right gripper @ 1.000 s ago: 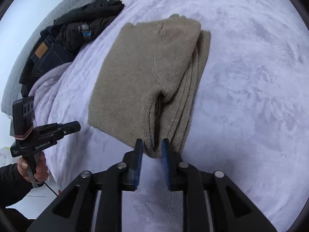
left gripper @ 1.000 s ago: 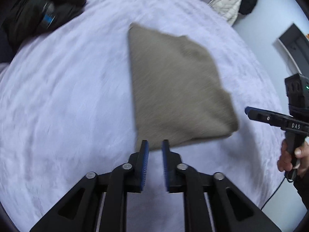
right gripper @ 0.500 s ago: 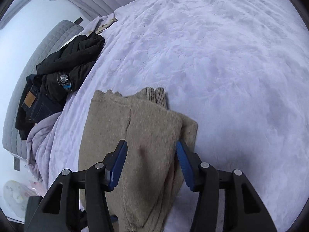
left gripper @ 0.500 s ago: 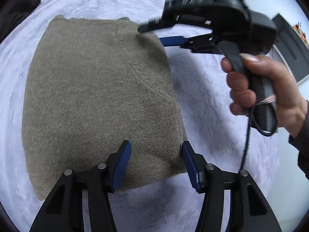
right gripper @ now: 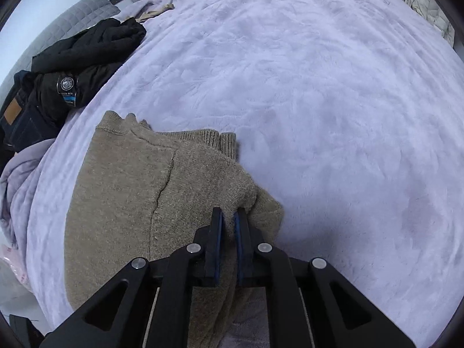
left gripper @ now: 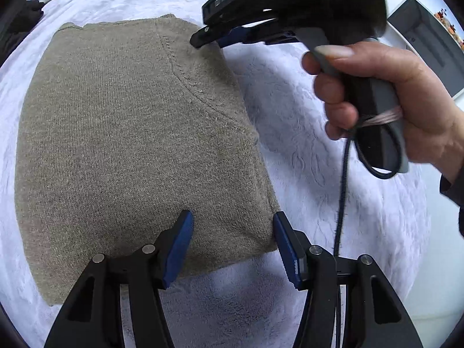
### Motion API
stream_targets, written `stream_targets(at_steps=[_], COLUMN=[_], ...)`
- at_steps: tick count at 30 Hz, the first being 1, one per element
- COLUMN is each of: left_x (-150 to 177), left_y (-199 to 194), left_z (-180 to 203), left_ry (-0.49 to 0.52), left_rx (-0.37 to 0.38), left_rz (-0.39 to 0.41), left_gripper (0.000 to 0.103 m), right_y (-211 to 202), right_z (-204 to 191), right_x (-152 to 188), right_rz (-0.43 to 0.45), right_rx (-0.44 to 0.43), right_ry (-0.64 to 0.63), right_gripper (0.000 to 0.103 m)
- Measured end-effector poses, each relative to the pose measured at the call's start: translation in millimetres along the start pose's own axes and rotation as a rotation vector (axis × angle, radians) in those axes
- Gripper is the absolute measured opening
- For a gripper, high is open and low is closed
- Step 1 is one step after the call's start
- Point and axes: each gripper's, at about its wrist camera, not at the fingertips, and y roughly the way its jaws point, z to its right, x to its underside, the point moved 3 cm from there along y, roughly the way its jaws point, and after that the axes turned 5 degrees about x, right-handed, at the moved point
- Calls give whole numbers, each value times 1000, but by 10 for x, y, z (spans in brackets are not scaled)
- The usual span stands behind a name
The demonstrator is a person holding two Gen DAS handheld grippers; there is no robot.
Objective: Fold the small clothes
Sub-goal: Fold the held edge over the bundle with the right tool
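Note:
A tan knitted sweater [left gripper: 130, 145] lies folded on the pale lilac bedspread [left gripper: 304, 133]. My left gripper [left gripper: 232, 237] is open, its blue pads straddling the sweater's near right corner. My right gripper [right gripper: 228, 220] is shut on the sweater's right edge [right gripper: 243, 191], the fabric pinched between its pads. In the left wrist view the right gripper [left gripper: 220, 36] reaches in from the upper right, its tips on the sweater's far right edge, held by a hand [left gripper: 385, 98]. The ribbed hem [right gripper: 208, 137] shows at the far end in the right wrist view.
A pile of black and dark clothes [right gripper: 66, 75] lies at the bed's left side by a grey headboard [right gripper: 75, 11]. A crumpled lilac blanket [right gripper: 17, 179] hangs at the left edge. A cream jacket [right gripper: 429, 8] is at the far right.
My right gripper has gone from open over the sweater to shut on its right edge. My left gripper stays open at the near corner, a little closer.

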Motion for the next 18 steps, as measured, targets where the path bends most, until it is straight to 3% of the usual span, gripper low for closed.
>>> stream_targets(at_steps=[2, 4, 5, 6, 7, 8, 11, 14, 16, 18], left_x=[-97, -176, -203, -245, -293, -347, -417, -293, -219, -172], left_y=[-188, -571, -720, -894, -969, -982, -757, -370, -330, -361], left_z=[-23, -81, -158, -287, -414, -580, -1030, -1333, -1385, -1365], left_ry=[-17, -43, -63, -94, -120, -154, -283, -334, -351, -321], left_rx=[37, 79, 49, 8, -12, -26, -80, -160, -131, -147], left_rz=[-2, 71, 109, 180, 204, 201, 115, -16, -14, -26], left_gripper=[57, 85, 102, 102, 102, 102, 102, 103, 103, 103], right_y=[-163, -480, -668, -813, -917, -985, -915, -747, -695, -622], right_z=[42, 64, 33, -16, -86, -175, -523, -698, -764, -788], right_x=[27, 127, 214, 310, 404, 499, 795, 1025, 1144, 1259], right_rz=[-7, 61, 100, 129, 150, 161, 124, 83, 78, 69], right_rx=[22, 9, 6, -2, -13, -20, -3, -50, -78, -46], right_ry=[37, 54, 44, 26, 4, -24, -158, -176, -168, -168], right_gripper=[32, 35, 44, 52, 67, 75, 76, 76, 76, 75])
